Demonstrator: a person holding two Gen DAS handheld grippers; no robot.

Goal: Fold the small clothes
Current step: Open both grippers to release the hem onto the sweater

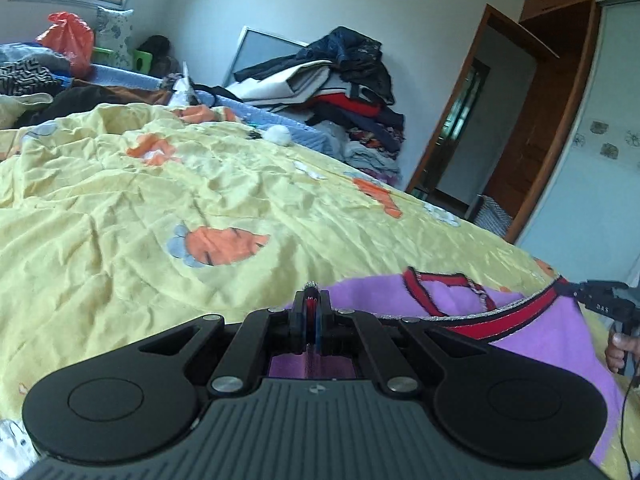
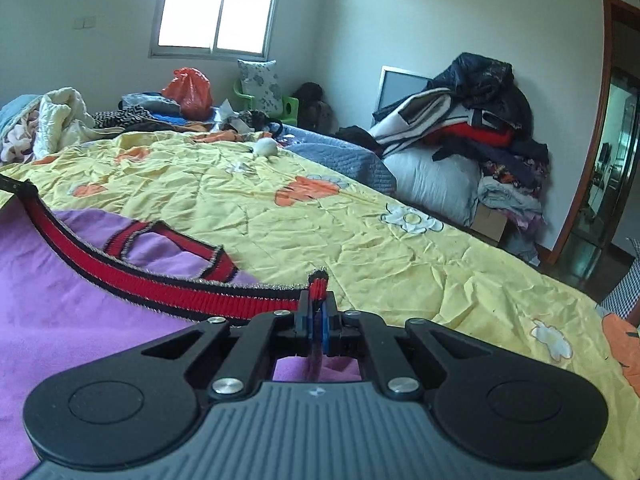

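Left gripper [image 1: 311, 308], jaws pressed together on the red-and-black ribbed hem of a purple knitted garment [image 1: 540, 332], spread over the near edge of a bed under a yellow quilt [image 1: 120, 208] printed with orange carrots. Right gripper [image 2: 318, 304], likewise clamped tight on the same hem at its other end, the band sagging in a shallow curve between the two grips. Shown only from the left wrist: the right gripper seen from outside at the right edge [image 1: 604, 300], a few fingers [image 1: 618, 350] wrapped on its handle, and an open wooden door [image 1: 532, 120] beside a wardrobe. Shown only from the right wrist: the broad purple body of the garment [image 2: 60, 300] lying flat toward the bed's near left corner, a cream blanket heap [image 2: 60, 120] at the far left corner. Common to both views: a white ball [image 2: 266, 147] near the quilt's far edge, a stack of dark clothes [image 2: 480, 120] beside the bed's right edge, a bright window [image 2: 220, 8], an orange plastic bag [image 2: 188, 92].
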